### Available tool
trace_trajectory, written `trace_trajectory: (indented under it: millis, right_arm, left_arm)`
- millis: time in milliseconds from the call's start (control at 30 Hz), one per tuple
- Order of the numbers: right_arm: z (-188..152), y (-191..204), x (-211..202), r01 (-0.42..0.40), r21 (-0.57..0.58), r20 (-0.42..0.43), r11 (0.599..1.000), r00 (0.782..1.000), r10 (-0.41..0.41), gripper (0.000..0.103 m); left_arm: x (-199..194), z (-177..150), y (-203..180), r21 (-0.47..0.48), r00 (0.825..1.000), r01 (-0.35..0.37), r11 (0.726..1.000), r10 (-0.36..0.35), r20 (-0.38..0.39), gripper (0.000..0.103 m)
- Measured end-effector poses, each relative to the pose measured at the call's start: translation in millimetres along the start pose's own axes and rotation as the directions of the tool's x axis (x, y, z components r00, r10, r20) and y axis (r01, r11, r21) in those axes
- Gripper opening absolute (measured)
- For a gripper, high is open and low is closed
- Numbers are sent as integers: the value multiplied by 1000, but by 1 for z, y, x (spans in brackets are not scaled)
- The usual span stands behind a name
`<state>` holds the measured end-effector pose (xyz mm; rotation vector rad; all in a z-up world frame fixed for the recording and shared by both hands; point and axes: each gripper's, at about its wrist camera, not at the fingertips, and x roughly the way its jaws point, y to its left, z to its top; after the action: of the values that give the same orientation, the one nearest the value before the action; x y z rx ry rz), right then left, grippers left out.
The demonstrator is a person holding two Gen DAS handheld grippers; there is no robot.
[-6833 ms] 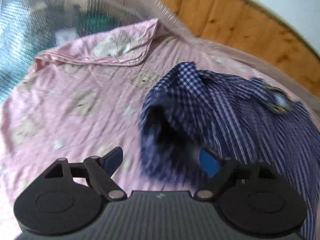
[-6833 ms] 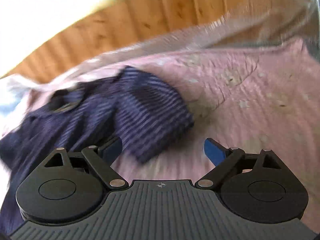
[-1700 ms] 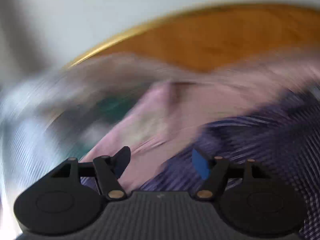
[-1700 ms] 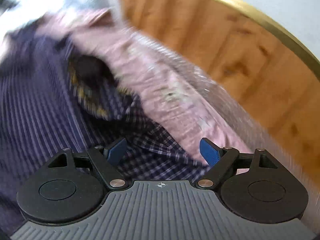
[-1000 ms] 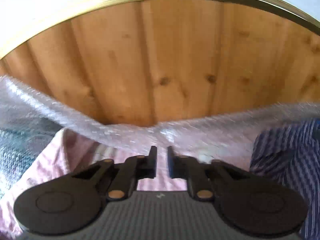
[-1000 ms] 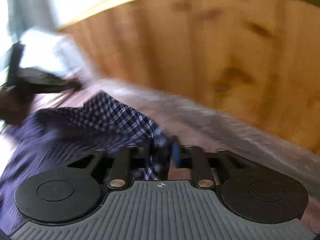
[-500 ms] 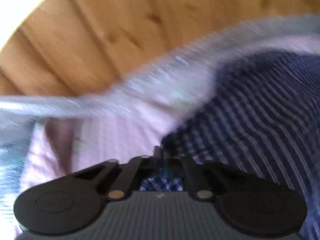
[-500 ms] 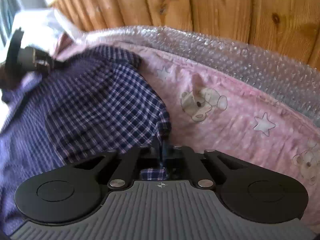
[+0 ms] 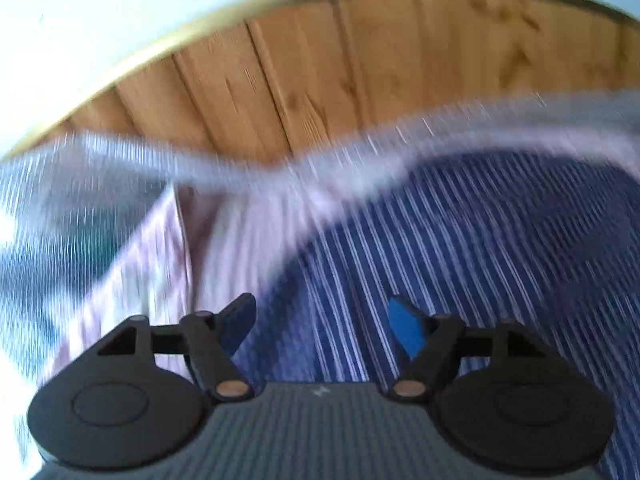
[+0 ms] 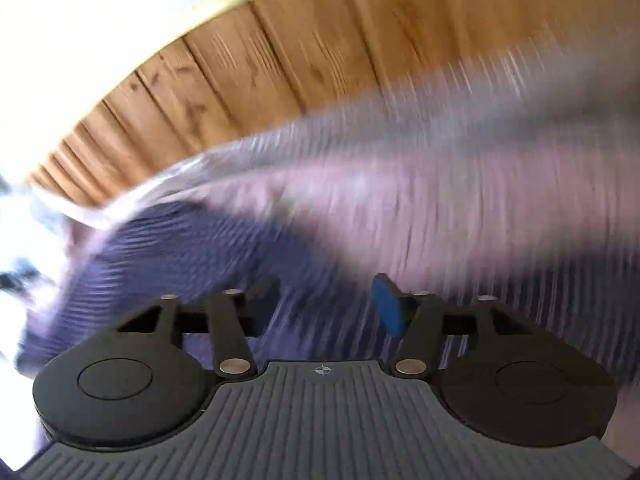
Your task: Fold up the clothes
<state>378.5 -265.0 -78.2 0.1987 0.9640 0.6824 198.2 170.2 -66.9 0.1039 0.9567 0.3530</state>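
A dark blue striped shirt [image 9: 460,248] lies spread on a pink printed sheet [image 9: 224,248]. In the left wrist view my left gripper [image 9: 322,320] is open just above the shirt's near part, nothing between its blue pads. In the right wrist view the same shirt [image 10: 192,252] fills the lower left, blurred by motion, with the pink sheet [image 10: 460,208] to its right. My right gripper [image 10: 324,300] is open over the shirt's edge and holds nothing.
A strip of bubble wrap [image 9: 400,148] runs along the far edge of the sheet. Behind it stands a wooden plank wall [image 9: 360,64], also seen as wooden planks [image 10: 320,48]. Something dark green [image 9: 96,240] lies under the wrap at the left.
Half a second ago both grippers were shut on checked parts of the shirt. Both have since opened and let the cloth go, and both views are swinging.
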Motion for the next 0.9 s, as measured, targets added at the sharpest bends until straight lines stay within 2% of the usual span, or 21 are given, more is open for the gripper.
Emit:
trace_trajectory:
  millis: [67, 100, 200, 233, 267, 300, 367, 433, 500, 567, 600, 633, 700, 733, 800, 900]
  right_arm:
    - [-44, -8, -5, -44, 119, -58, 992, 997, 51, 76]
    - [-59, -9, -2, -48, 143, -79, 989, 995, 60, 76]
    - [-86, 5, 20, -92, 145, -64, 985, 993, 102, 69]
    - [-89, 12, 25, -121, 124, -81, 985, 988, 131, 35]
    - [-91, 18, 29, -150, 104, -99, 983, 982, 160, 8]
    - [-94, 24, 32, -164, 79, -118, 983, 978, 173, 0]
    - [-103, 30, 24, -81, 8, -136, 997, 987, 81, 0]
    - [-111, 28, 4, 27, -7, -108, 1000, 994, -28, 0]
    - [-119, 31, -18, 186, -36, -57, 982, 981, -188, 0]
    - [-130, 35, -46, 286, -16, 20, 958, 958, -286, 9]
    - [-135, 35, -63, 242, 28, 44, 970, 969, -244, 16]
    - [-143, 39, -77, 194, 42, 50, 980, 979, -196, 38]
    - [-176, 56, -95, 201, -77, 35, 977, 979, -199, 61]
    - [-193, 64, -104, 203, -136, 27, 970, 979, -201, 65]
    - [-226, 81, -122, 203, -252, 13, 946, 978, -207, 66]
    - [-275, 106, -149, 195, -420, -8, 886, 976, -218, 67]
  left_arm:
    - [-18, -37, -8, -40, 998, 35, 999, -37, -56, 75]
    - [-26, -50, -6, -61, 997, 36, 997, -40, -66, 75]
    - [-48, -89, -1, -125, 994, 37, 991, -49, -94, 75]
    - [-56, -102, 1, -146, 993, 37, 989, -52, -103, 75]
    - [-64, -115, 3, -167, 992, 37, 985, -56, -112, 75]
    - [-71, -127, 5, -188, 991, 36, 982, -60, -121, 75]
    - [-86, -153, 9, -229, 988, 35, 973, -68, -138, 75]
    - [-102, -179, 12, -270, 985, 33, 962, -77, -156, 75]
    - [-117, -205, 16, -311, 981, 29, 950, -87, -173, 77]
    - [-132, -230, 20, -351, 977, 25, 936, -97, -189, 77]
    - [-140, -243, 20, -364, 976, 33, 931, -109, -190, 77]
    - [-149, -257, 19, -365, 975, 57, 929, -130, -179, 77]
    - [-169, -282, 11, -322, 977, 106, 941, -159, -142, 77]
    - [-179, -294, 6, -290, 978, 129, 948, -170, -121, 77]
    - [-199, -319, -4, -224, 977, 174, 959, -196, -79, 80]
    - [-221, -350, -17, -112, 977, 207, 972, -212, -26, 88]
